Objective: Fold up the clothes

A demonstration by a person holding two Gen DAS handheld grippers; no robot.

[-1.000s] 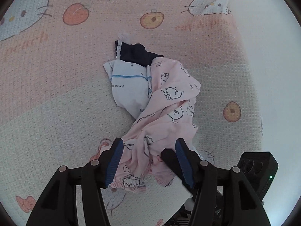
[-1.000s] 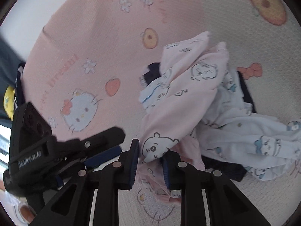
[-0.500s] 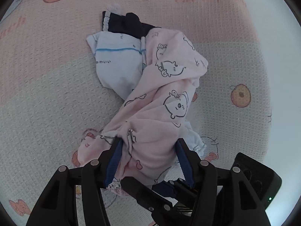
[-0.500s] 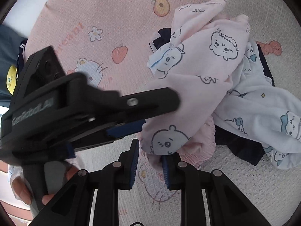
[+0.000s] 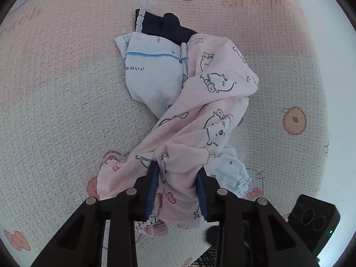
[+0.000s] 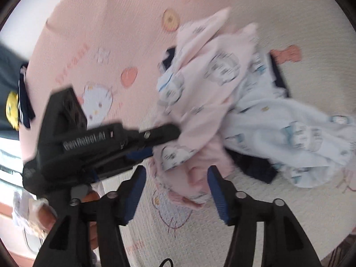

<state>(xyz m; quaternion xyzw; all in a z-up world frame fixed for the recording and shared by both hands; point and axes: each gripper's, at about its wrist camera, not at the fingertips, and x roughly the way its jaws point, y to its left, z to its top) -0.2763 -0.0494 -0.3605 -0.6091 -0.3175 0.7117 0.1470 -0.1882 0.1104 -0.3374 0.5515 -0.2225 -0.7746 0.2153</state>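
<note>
A crumpled pink garment with cartoon animals [image 5: 213, 111] lies across a heap on the bedspread, over a light blue garment [image 5: 153, 75] and a navy one [image 5: 164, 25]. My left gripper [image 5: 178, 173] has closed on a bunched fold of the pink garment near its lower end. In the right wrist view the pink garment [image 6: 200, 93] lies beside the light blue one [image 6: 289, 138], and the left gripper [image 6: 153, 142] grips its edge. My right gripper [image 6: 175, 178] is open and empty, just short of the pink hem.
The clothes lie on a pink and cream waffle bedspread [image 5: 55, 111] with cat and peach prints. The bed edge runs along the right in the left wrist view. The right gripper's body [image 5: 313, 222] shows at lower right there. A person's dark clothing [image 6: 11, 84] is at far left.
My right gripper has let go of the pink garment and opened wide. My left gripper has narrowed onto a fold of the pink garment.
</note>
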